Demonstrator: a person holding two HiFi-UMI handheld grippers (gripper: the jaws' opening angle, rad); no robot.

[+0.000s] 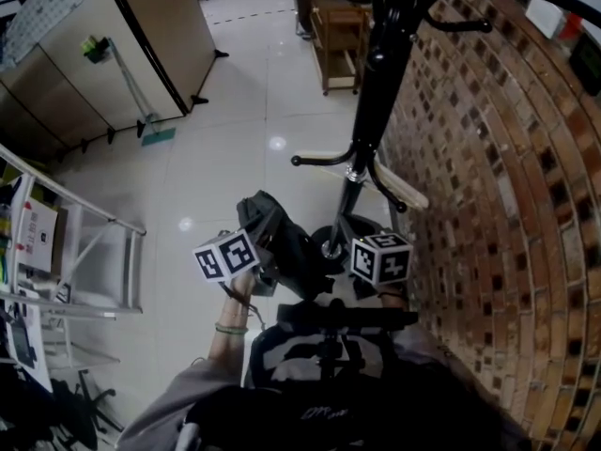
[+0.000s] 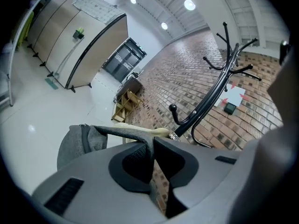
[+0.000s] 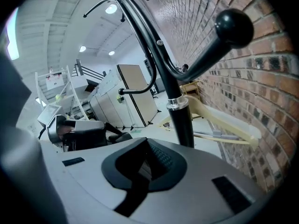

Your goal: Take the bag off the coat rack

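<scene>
In the head view a dark grey bag [image 1: 279, 238] hangs low beside the base of the black coat rack [image 1: 372, 111], off its hooks. My left gripper [image 1: 246, 263] is at the bag's left side. In the left gripper view it [image 2: 152, 149] is shut on the bag's grey strap [image 2: 124, 132], with the bag's body [image 2: 74, 143] sagging to the left. The coat rack [image 2: 212, 97] stands apart at the right. My right gripper [image 1: 374, 252] sits close to the rack's pole [image 3: 180, 120]. Its jaws [image 3: 140, 164] are shut with nothing between them.
A cream wooden hanger [image 1: 399, 188] hangs on a low arm of the rack, and a hook knob [image 3: 233, 27] juts out above the right gripper. The brick wall [image 1: 507, 205] runs along the right. A metal rack [image 1: 84, 252] stands left, with folding partitions [image 1: 113, 54] and a wooden shelf [image 1: 338, 36] beyond.
</scene>
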